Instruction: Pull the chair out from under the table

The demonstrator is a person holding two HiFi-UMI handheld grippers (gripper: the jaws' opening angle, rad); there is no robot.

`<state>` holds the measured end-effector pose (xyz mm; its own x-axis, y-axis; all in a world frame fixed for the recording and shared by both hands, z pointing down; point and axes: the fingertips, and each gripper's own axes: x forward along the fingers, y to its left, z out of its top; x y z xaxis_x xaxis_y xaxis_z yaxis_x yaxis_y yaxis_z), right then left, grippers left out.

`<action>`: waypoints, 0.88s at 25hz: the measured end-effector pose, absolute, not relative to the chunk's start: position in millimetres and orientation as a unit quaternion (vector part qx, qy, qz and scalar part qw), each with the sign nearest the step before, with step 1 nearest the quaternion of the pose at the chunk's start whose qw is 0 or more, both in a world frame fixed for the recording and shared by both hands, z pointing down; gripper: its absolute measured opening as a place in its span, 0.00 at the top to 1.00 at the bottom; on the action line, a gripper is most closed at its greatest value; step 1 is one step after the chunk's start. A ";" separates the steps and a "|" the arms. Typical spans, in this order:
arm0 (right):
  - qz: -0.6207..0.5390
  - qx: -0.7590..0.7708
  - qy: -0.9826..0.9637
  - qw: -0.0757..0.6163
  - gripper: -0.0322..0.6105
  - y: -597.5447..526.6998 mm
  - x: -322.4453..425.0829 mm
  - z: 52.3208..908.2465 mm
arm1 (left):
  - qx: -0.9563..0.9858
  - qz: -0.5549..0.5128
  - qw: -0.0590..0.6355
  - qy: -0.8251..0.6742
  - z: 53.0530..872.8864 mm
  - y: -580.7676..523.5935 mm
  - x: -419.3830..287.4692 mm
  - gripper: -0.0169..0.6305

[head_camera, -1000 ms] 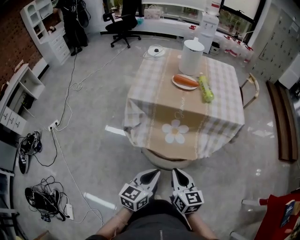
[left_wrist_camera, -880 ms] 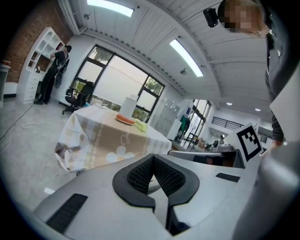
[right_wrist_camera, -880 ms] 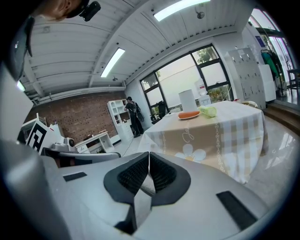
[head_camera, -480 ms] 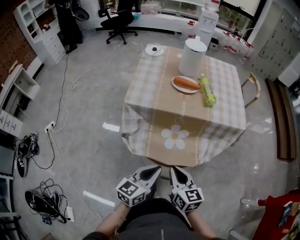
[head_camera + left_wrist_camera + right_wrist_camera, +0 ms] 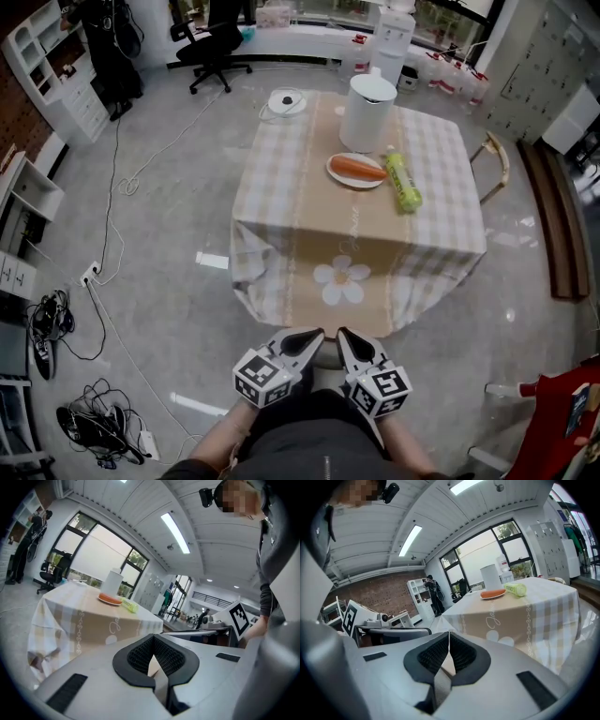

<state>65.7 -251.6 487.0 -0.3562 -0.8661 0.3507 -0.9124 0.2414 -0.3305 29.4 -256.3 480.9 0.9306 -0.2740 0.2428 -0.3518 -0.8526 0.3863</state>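
Grippers, pair: left gripper (image 5: 309,336) and right gripper (image 5: 347,337), jaws together on nothing, brought nearer the near edge of the table (image 5: 356,253); chair (image 5: 324,354) beneath not yet gripped, pull judged unstarted.

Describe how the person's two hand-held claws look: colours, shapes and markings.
The left claw and right claw match: pale grey bodies tapering to black, ribbed pads. Each carries a white cube printed with black square markers. The person wears a dark top.
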 end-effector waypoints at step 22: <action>0.190 0.443 -0.857 0.180 0.92 -218.3 78.8 501.3 | 0.958 0.279 0.045 0.049 497.6 -224.4 45.3 0.94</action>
